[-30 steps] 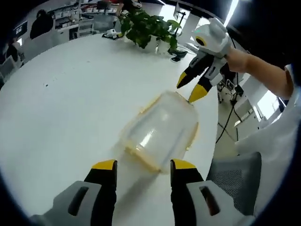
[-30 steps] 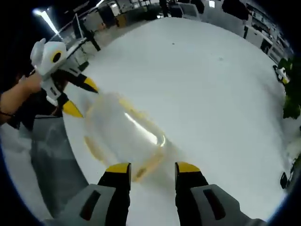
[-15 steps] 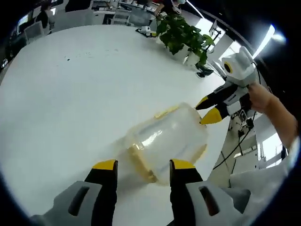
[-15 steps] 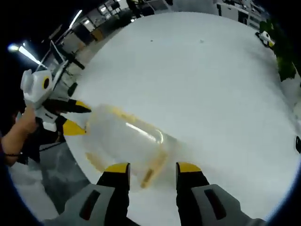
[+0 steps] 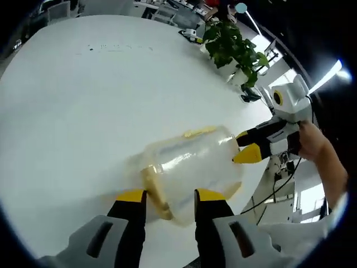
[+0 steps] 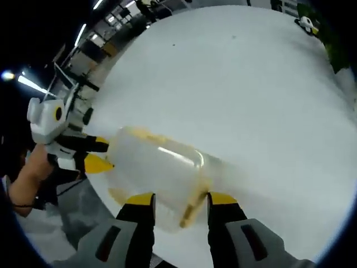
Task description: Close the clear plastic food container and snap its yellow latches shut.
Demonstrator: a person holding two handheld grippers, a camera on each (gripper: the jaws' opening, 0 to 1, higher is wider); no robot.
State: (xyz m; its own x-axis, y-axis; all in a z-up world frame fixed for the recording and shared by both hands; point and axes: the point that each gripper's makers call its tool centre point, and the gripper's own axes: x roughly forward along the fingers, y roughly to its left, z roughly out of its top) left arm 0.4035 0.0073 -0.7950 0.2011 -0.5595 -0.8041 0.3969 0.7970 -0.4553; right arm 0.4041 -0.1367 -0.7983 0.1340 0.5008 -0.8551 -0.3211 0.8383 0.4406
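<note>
1. The container (image 5: 189,167) lay on the white table (image 5: 83,111), close to its near edge, between my two claws. It was clear plastic, with yellow latches along its sides.

2. My left claw (image 5: 166,196) was open. Its jaws stood apart, straddling one end of the container, where a yellow latch (image 5: 153,192) lay between the tips. I could not tell whether either jaw touched the plastic.

3. My right claw (image 6: 174,200) was open too, with its jaws on either side of the other end and a second latch (image 6: 192,204) in the gap.

4. In the left gripper view the right claw (image 5: 248,146) came in from the right, its yellow tips at the container's far end. In the right gripper view the left claw (image 6: 95,156) came in from the left in the same way.

5. I judged that I had one claw at each end so the container could not slide while a latch was pressed.

6. The lid seemed to be seated already, though the plastic was too blurred for me to be sure.

7. I could not make out whether any latch was snapped down.

8. A potted plant (image 5: 231,42) stood at the far side, well apart.
</note>
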